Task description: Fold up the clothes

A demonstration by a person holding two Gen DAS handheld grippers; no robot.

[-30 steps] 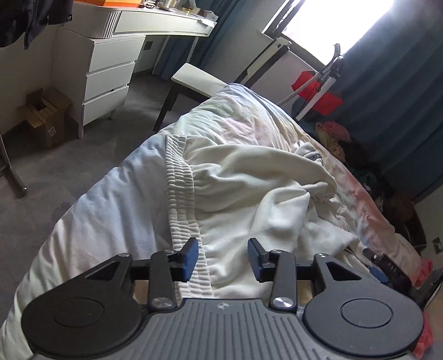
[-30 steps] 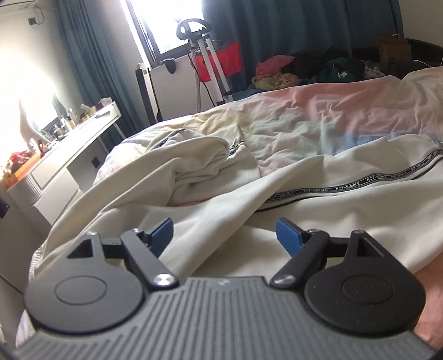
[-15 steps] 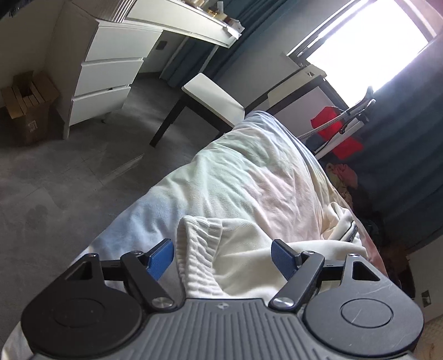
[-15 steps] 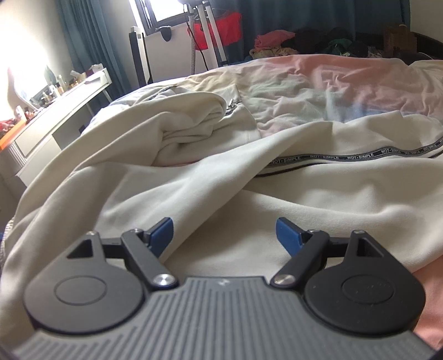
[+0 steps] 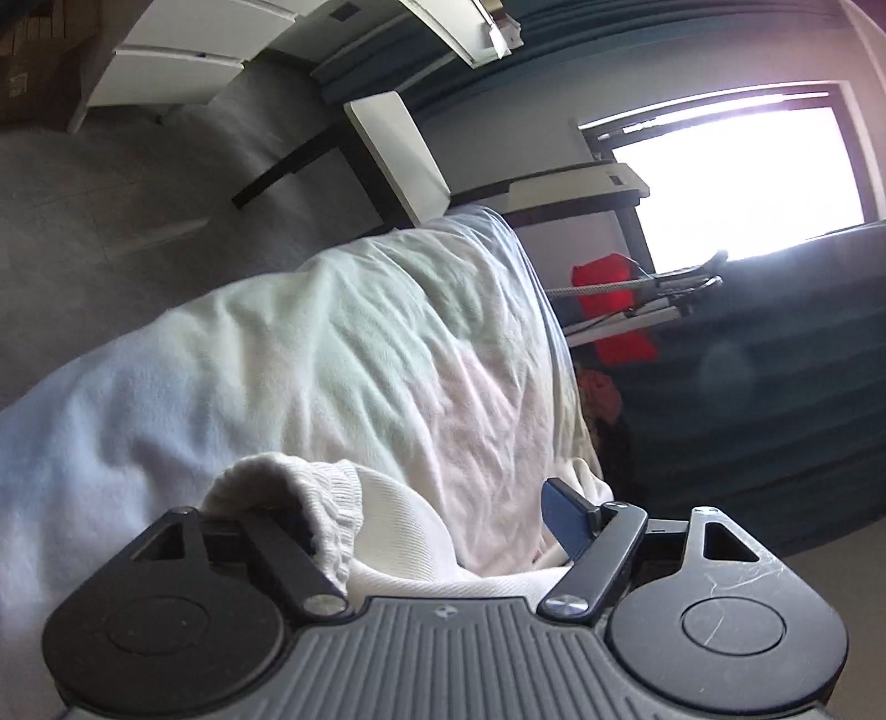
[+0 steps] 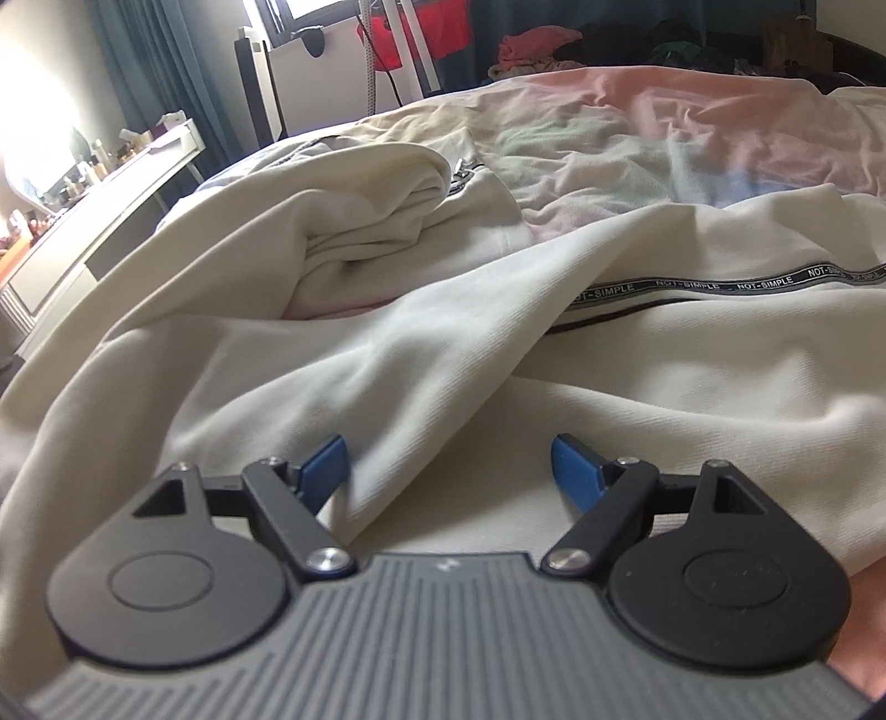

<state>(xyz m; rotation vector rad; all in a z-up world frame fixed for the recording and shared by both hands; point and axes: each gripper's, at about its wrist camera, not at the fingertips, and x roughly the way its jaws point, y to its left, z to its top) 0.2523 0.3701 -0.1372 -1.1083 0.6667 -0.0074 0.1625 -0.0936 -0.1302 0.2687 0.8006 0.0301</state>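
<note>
A cream garment with a ribbed waistband (image 5: pixel 332 498) and a black lettered stripe (image 6: pixel 720 285) lies crumpled on the bed. In the left wrist view my left gripper (image 5: pixel 437 515) is open, low over the waistband; the ribbed fabric drapes over its left finger and hides that pad, while the right blue pad (image 5: pixel 565 515) is bare. In the right wrist view my right gripper (image 6: pixel 451 465) is open, resting low on the cream fabric (image 6: pixel 443 354), a fold lying between its blue pads.
The bed has a pale pastel duvet (image 5: pixel 360 343). A white chair (image 5: pixel 398 155) and white drawers (image 5: pixel 183 50) stand beyond the bed's left side. A red item on a stand (image 5: pixel 614 299), dark curtains (image 5: pixel 775 376) and a clothes pile (image 6: pixel 542 50) are further off.
My left gripper opened wider and advanced low over the ribbed waistband, which now drapes over its left finger. My right gripper dropped closer to the fabric and stayed open.
</note>
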